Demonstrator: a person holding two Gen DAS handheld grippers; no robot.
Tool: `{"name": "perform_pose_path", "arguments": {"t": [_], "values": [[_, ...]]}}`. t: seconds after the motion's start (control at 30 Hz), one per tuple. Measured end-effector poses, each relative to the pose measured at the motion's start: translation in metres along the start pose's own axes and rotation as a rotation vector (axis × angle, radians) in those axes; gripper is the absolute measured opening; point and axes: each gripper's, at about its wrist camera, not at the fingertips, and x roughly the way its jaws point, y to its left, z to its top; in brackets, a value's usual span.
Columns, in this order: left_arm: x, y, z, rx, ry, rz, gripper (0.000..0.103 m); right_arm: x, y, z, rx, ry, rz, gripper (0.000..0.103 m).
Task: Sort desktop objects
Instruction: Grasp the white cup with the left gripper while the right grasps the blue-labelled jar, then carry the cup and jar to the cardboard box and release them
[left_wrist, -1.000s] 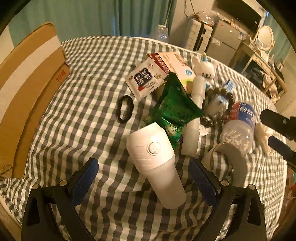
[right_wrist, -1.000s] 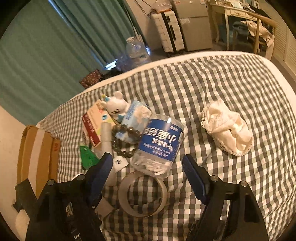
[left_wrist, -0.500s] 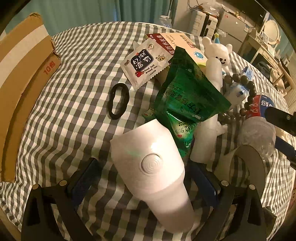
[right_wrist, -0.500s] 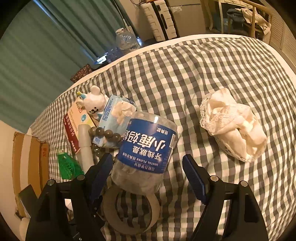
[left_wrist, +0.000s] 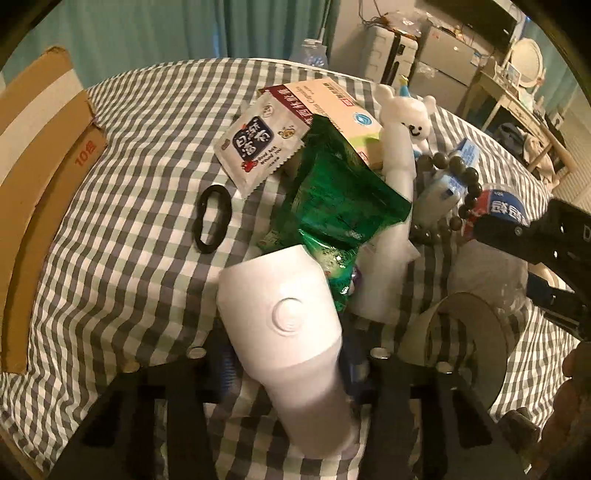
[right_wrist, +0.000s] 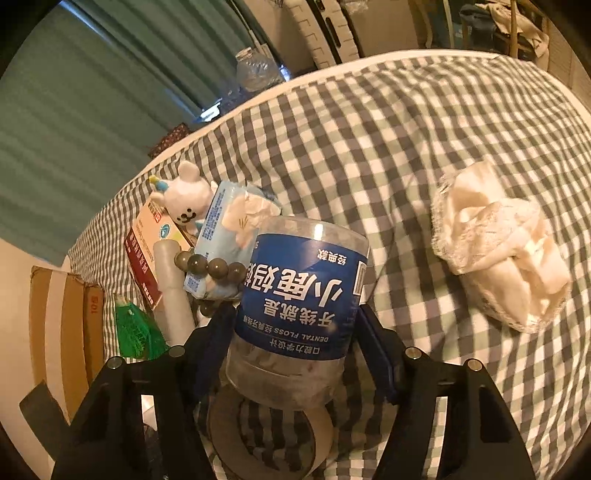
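Left claw (left_wrist: 284, 363) has just been closing, and its blue pads now press both sides of the white cylindrical device (left_wrist: 284, 332), which lies with its round button facing up on the checked cloth (left_wrist: 122, 266). At one o'clock from the device a green foil packet (left_wrist: 340, 199) leans over it, touching its far end. Further out at eleven o'clock a black hair tie (left_wrist: 212, 219) lies alone on the cloth, and at twelve o'clock a white snack sachet (left_wrist: 258, 144) overlaps a red-and-white medicine box (left_wrist: 332, 99). A cardboard box (left_wrist: 33, 177) stands at nine o'clock, well apart.

Right claw (right_wrist: 295, 350) has also just been closing; its pads sit against both sides of the clear dental floss jar (right_wrist: 295, 314) with the blue label, which lies tilted over a tape roll (right_wrist: 266, 439) at six o'clock. A bead bracelet (right_wrist: 210, 266) touches the jar at ten o'clock, draped on a tissue pack (right_wrist: 229, 225), with a white bear toy (right_wrist: 186, 201) just beyond. At three o'clock, apart, a crumpled cream lace cloth (right_wrist: 498, 247) rests on the checks.
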Motion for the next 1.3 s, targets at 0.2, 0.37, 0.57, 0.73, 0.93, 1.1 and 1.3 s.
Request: {"name": "perform_pose_path", "arguments": {"t": [0.2, 0.37, 0.57, 0.73, 0.93, 1.1, 1.3], "values": [[-0.013, 0.017, 0.000, -0.081, 0.024, 0.000, 0.044, -0.023, 0.002, -0.010, -0.042, -0.058, -0.031, 0.066], [-0.031, 0.029, -0.003, -0.113, -0.010, -0.001, 0.044, -0.045, 0.008, -0.018, -0.050, -0.090, -0.007, 0.066], [-0.066, 0.025, -0.005, -0.082, -0.106, 0.023, 0.044, -0.076, 0.017, -0.030, -0.074, -0.138, 0.006, 0.066], [-0.087, 0.024, -0.009, -0.065, -0.154, 0.032, 0.044, -0.102, 0.035, -0.041, -0.123, -0.172, 0.021, 0.066], [-0.116, 0.033, -0.007, -0.076, -0.214, 0.013, 0.044, -0.131, 0.054, -0.058, -0.201, -0.239, 0.026, 0.066], [-0.143, 0.045, -0.006, -0.093, -0.256, -0.011, 0.044, -0.148, 0.070, -0.071, -0.262, -0.254, 0.051, 0.066], [-0.171, 0.059, 0.006, -0.068, -0.274, -0.050, 0.044, -0.170, 0.081, -0.075, -0.307, -0.247, 0.132, 0.066]]}}
